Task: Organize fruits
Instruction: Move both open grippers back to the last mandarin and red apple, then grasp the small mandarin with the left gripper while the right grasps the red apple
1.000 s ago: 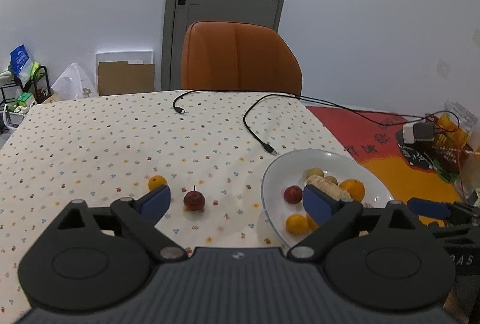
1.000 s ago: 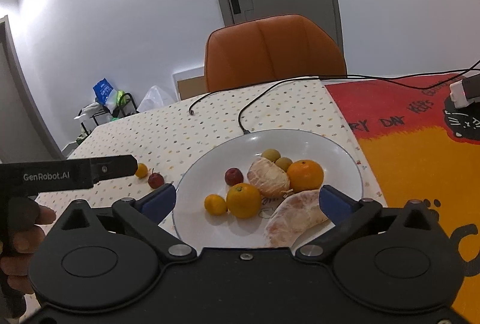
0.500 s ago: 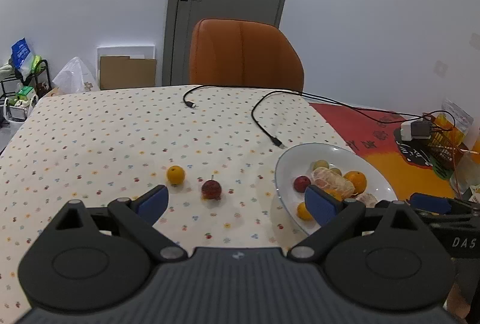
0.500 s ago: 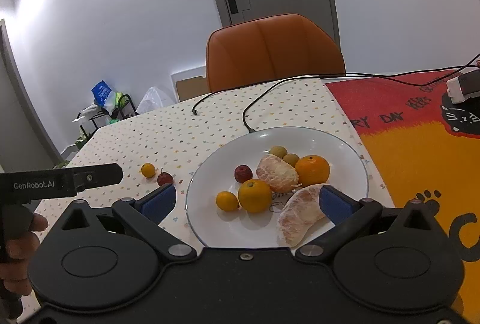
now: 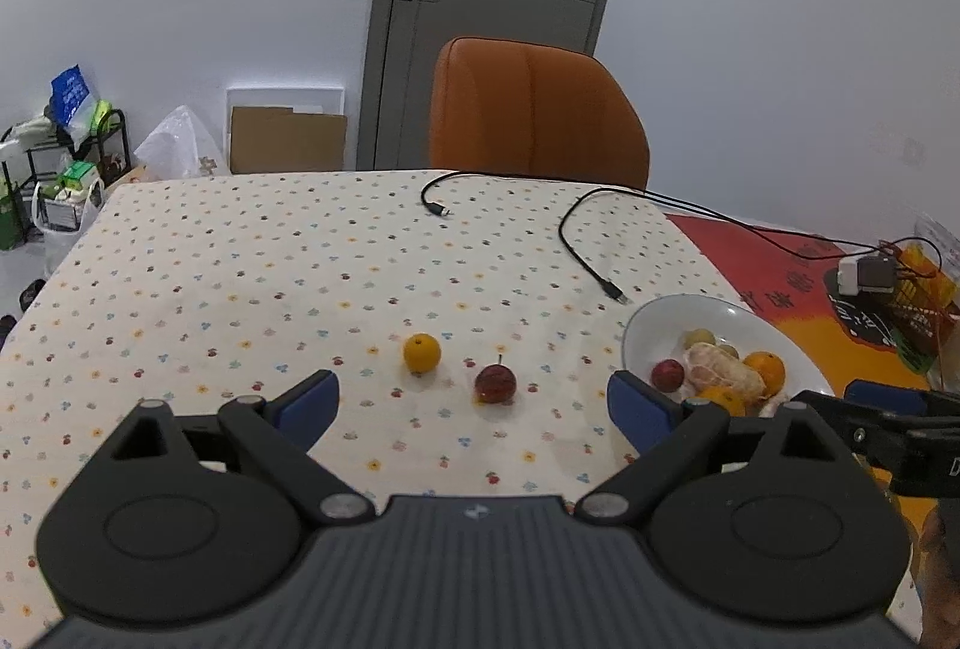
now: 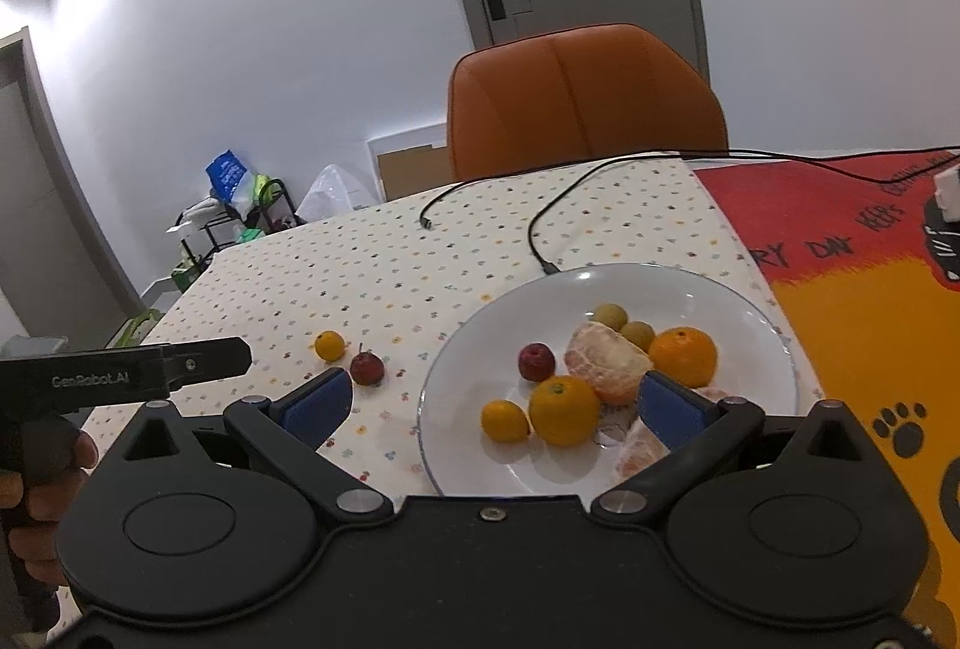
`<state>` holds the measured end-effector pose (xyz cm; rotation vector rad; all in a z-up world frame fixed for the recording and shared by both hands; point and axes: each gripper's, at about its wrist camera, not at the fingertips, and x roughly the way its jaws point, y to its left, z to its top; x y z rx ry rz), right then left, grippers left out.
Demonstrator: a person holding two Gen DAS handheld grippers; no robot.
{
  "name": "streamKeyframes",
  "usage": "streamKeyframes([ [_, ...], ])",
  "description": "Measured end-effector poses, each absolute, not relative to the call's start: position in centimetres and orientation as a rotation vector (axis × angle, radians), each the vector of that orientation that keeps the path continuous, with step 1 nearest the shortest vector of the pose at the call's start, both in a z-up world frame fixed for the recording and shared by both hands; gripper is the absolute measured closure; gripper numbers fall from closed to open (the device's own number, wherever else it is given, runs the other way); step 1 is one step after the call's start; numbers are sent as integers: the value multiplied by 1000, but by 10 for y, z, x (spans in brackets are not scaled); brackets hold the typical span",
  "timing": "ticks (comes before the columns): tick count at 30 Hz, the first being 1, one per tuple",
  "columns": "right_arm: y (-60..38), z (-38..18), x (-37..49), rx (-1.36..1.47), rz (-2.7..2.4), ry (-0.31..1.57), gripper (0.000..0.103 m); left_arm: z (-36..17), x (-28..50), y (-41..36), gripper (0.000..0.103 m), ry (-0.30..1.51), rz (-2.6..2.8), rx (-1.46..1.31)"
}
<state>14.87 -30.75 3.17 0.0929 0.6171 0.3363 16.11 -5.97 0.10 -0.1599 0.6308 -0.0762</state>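
Note:
A small orange (image 5: 421, 353) (image 6: 329, 345) and a small red fruit (image 5: 495, 383) (image 6: 366, 367) with a stem lie on the dotted tablecloth (image 5: 240, 277), left of a white plate (image 5: 654, 325) (image 6: 468, 367). The plate holds several fruits: oranges (image 6: 563, 410), a red fruit (image 6: 536, 361), peeled citrus pieces (image 6: 606, 361) and greenish fruits (image 6: 611, 316). My left gripper (image 5: 474, 403) is open and empty, hovering just short of the two loose fruits. My right gripper (image 6: 492, 406) is open over the plate's near side with nothing held.
Two black cables (image 5: 576, 241) lie across the far part of the table. An orange chair (image 5: 534, 108) stands behind it. A red and orange mat (image 6: 870, 289) lies right of the plate. A hand (image 6: 36, 499) holds the left gripper handle.
My left gripper has drawn back and swung left, so both loose fruits now sit between its fingers' line of sight. The right gripper has pulled back slightly from the plate.

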Motion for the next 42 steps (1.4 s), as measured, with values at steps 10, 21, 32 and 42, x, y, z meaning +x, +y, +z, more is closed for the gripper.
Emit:
streamKeyframes([
  [10,-286,28,169,51,383,619,2,-13,184,-43,22,660,-55,-183],
  [21,-270,19,199,28,425,659,23,-34,217,-35,42,713,-44,-191],
  [32,-259,16,219,-3,467,679,38,-51,246,-37,53,752,-52,-189],
  [42,-243,12,231,-8,502,695,45,-65,262,-36,82,776,-60,-201],
])
